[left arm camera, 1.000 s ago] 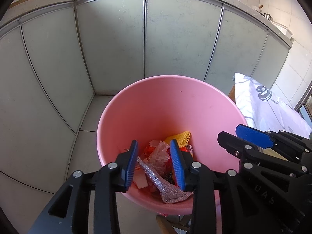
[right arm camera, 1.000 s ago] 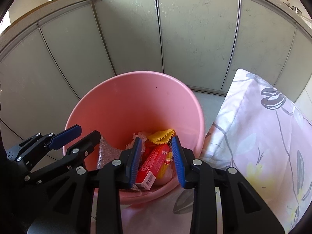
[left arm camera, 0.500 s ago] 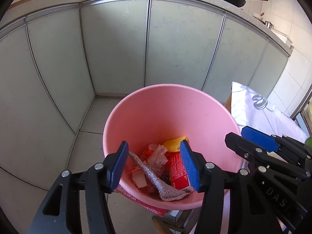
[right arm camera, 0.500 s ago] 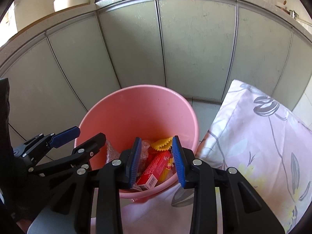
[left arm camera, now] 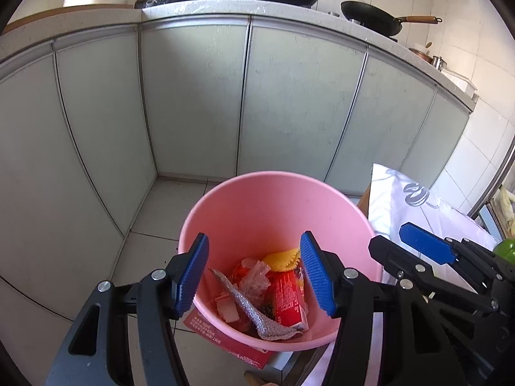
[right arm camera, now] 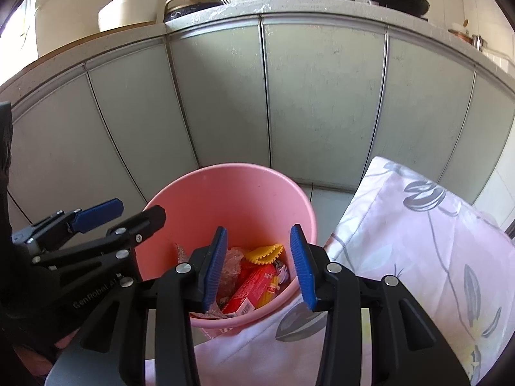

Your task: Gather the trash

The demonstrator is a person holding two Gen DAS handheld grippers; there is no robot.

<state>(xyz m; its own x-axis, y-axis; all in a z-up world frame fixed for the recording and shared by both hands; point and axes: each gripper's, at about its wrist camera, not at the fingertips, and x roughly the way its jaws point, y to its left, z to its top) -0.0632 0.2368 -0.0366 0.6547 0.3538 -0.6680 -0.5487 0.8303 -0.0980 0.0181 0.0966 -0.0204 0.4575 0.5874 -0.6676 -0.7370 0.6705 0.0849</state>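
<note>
A pink bucket (left arm camera: 273,199) stands on the floor beside the table and also shows in the right wrist view (right arm camera: 225,193). Inside lie a red carton (left arm camera: 286,299), a yellow wrapper (left arm camera: 281,259), a silvery strip (left arm camera: 251,308) and crumpled clear plastic (left arm camera: 254,276). The red carton (right arm camera: 254,286) and yellow wrapper (right arm camera: 264,254) show from the right too. My left gripper (left arm camera: 254,273) is open and empty above the bucket. My right gripper (right arm camera: 259,267) is open and empty above the bucket's near rim.
Grey-green cabinet doors (left arm camera: 193,103) curve behind the bucket. Black pans (left arm camera: 370,17) sit on the counter above. A flowered pink cloth (right arm camera: 418,241) covers the table to the right. A red leaflet (left arm camera: 225,337) lies under the bucket. A green object (left arm camera: 505,249) shows at the far right.
Both grippers have pulled up and back from the bucket. The left gripper's jaws have opened wider; the right's have opened too. The trash stays in the bucket.
</note>
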